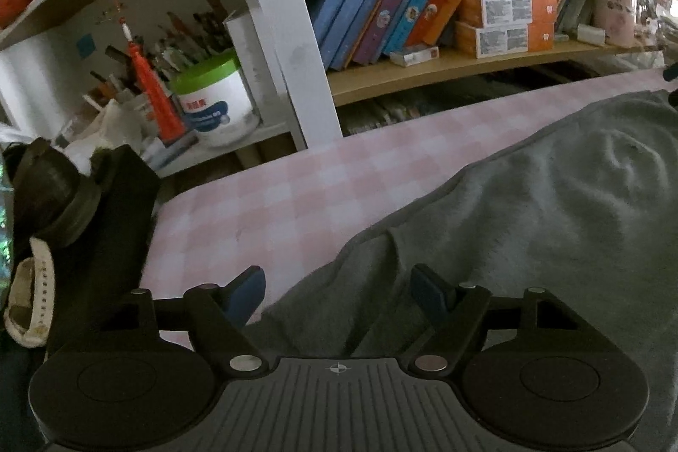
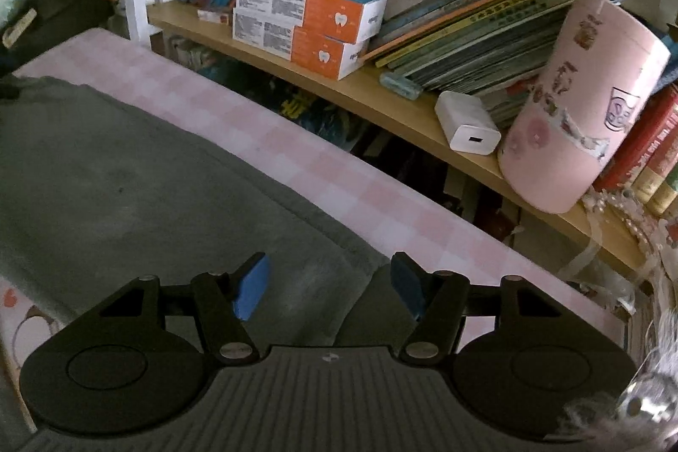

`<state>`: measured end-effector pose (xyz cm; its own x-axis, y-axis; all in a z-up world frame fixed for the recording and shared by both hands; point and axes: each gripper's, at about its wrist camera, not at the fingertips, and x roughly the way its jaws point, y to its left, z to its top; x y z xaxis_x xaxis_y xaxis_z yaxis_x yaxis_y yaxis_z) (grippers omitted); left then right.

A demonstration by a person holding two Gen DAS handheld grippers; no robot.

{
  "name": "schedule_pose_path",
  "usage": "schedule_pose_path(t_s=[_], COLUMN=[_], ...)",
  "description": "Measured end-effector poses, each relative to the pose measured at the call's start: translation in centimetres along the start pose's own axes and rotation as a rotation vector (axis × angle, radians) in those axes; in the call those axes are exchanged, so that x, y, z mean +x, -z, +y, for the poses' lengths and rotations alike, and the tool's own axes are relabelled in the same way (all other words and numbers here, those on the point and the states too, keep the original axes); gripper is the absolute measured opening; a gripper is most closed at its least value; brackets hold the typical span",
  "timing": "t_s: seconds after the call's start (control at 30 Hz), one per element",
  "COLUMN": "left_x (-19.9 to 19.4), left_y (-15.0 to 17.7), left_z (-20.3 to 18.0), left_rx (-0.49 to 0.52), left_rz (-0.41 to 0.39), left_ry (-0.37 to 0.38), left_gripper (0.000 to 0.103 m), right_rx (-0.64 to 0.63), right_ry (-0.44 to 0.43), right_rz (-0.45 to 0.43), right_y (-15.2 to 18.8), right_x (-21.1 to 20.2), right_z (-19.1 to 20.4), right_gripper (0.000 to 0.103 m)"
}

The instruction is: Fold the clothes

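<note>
A grey fleece garment (image 1: pixel 529 214) lies spread on the pink checked table cover (image 1: pixel 275 206). My left gripper (image 1: pixel 339 293) is open just above the garment's left corner, with a raised fold of grey cloth between its blue pads (image 1: pixel 248 293). In the right wrist view the same garment (image 2: pixel 140 189) stretches away to the left. My right gripper (image 2: pixel 328 289) is open over the garment's right corner, and its right pad (image 2: pixel 407 289) sits near the cloth's edge beside the pink cover (image 2: pixel 373 206).
A wooden shelf (image 1: pixel 423 70) with leaning books runs behind the table, with a white post (image 1: pixel 288 28) and a green-lidded tub (image 1: pixel 216 100). Orange boxes (image 2: pixel 309 24), a white charger (image 2: pixel 466 128) and a pink canister (image 2: pixel 580 104) stand on the shelf. A dark object (image 1: pixel 106 231) sits at the table's left end.
</note>
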<state>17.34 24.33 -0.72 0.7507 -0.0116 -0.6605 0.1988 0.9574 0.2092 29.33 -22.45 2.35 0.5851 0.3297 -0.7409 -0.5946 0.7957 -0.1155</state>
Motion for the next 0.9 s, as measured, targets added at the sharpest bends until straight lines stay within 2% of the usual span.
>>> schedule_pose_path(t_s=[0.27, 0.63, 0.77, 0.9], left_x=[1.4, 3.1, 3.4, 3.5], left_y=[-1.1, -1.8, -1.9, -1.8], left_z=[-0.5, -0.4, -0.2, -0.4], left_rx=[0.046, 0.072, 0.083, 0.117], left_rz=[0.010, 0.044, 0.047, 0.049], left_ry=[0.039, 0.061, 0.104, 0.123], left_gripper=[0.077, 0.076, 0.068, 0.068], right_rx=[-0.024, 0.026, 0.042, 0.048], right_ry=[-0.005, 0.024, 0.006, -0.019], right_rz=[0.013, 0.040, 0.056, 0.064], right_y=[-0.6, -0.1, 0.0, 0.3], right_x=[1.6, 2.7, 3.5, 4.1], right_z=[-0.4, -3.4, -4.3, -4.5], right_gripper=[0.062, 0.062, 0.061, 0.060])
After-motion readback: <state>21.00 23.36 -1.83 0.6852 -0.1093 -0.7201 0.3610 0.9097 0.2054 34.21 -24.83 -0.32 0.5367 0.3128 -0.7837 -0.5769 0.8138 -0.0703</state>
